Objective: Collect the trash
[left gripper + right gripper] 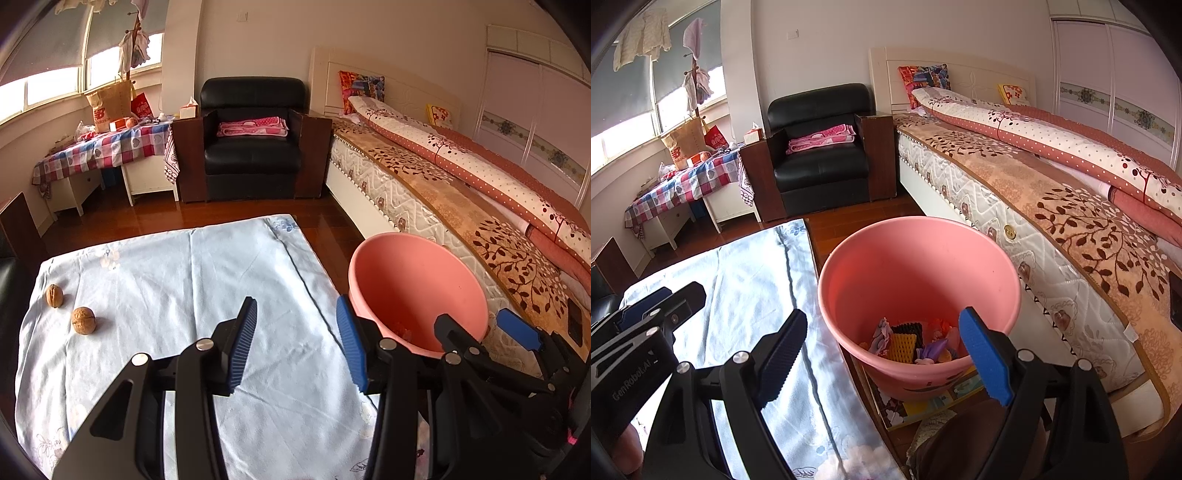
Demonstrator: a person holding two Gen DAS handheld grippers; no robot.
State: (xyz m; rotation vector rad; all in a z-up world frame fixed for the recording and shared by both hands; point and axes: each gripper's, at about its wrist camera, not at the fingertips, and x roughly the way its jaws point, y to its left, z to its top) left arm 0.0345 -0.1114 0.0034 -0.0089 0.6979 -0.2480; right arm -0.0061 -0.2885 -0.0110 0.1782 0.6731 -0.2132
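1. Left gripper (295,345), black with blue ribbed pads: fingers spread wide, grasping nothing, above the near part of the pale blue floral cloth (177,273) covering the table.
2. Right gripper (886,356): fingers likewise released and empty, poised over the pink plastic bucket (1004,273) just right of the table.
3. Crumpled coloured scraps (916,343) lie at the bucket's bottom.
4. Two brown walnuts (84,320) rest on the cloth's left side.
5. Far: black leather armchair (253,147); bed (443,192) at right.
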